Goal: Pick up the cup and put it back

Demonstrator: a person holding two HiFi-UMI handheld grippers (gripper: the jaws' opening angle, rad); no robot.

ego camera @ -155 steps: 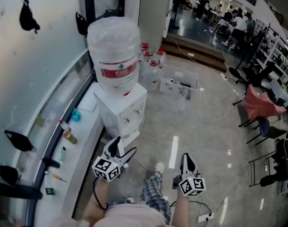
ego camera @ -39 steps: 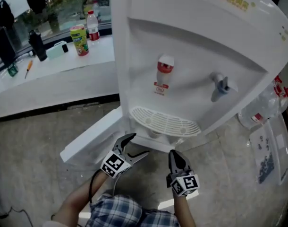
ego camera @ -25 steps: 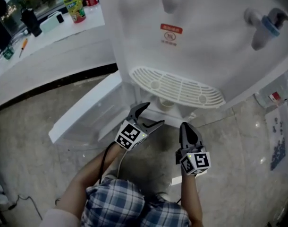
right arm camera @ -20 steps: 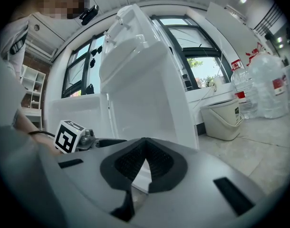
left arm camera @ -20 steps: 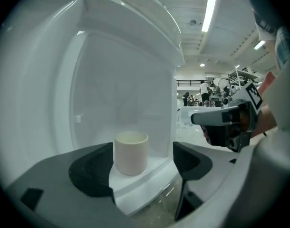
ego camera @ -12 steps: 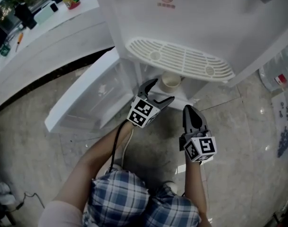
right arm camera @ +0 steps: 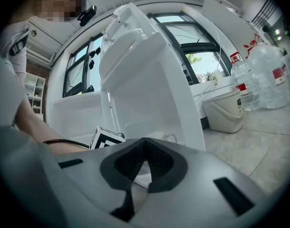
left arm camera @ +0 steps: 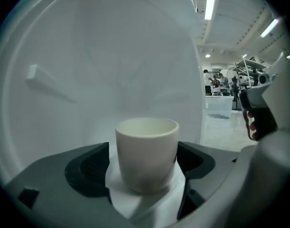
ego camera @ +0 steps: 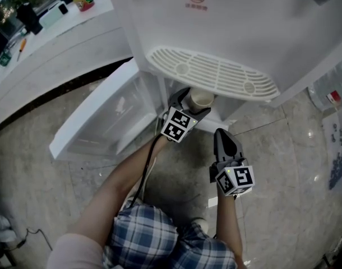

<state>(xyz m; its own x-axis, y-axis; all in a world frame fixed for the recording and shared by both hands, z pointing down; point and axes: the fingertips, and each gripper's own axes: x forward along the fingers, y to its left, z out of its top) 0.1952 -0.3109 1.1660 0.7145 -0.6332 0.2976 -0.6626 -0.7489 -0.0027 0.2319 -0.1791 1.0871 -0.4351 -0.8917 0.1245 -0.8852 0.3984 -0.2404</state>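
Right, the cup (left arm camera: pixel 147 151) stands upright on the white shelf of the water dispenser's (ego camera: pixel 244 32) lower compartment, just under the overhanging drip tray (ego camera: pixel 213 74). My left gripper (ego camera: pixel 193 103) is reached in around it. Its jaws have just been opening and stand wide, released, with the cup between the pads and no pad clearly pressing on it. Room is tight in there: the tray's front edge hangs right over the gripper, and the compartment door (ego camera: pixel 104 116) is swung open to the left, its edge near my left forearm. The way back towards me over the floor (ego camera: pixel 283 167) is free. My right gripper (ego camera: pixel 221 136) hangs outside, apart from the cabinet, with its jaws clenched tip to tip on nothing. The head view hides most of the cup under the tray, showing only its rim. The left gripper view shows the cup's whole wall, the plain white back wall behind it and the hall to the right. The right gripper view shows the dispenser's side, a white bin (right arm camera: pixel 226 110) and water bottles (right arm camera: pixel 273 80) beyond.
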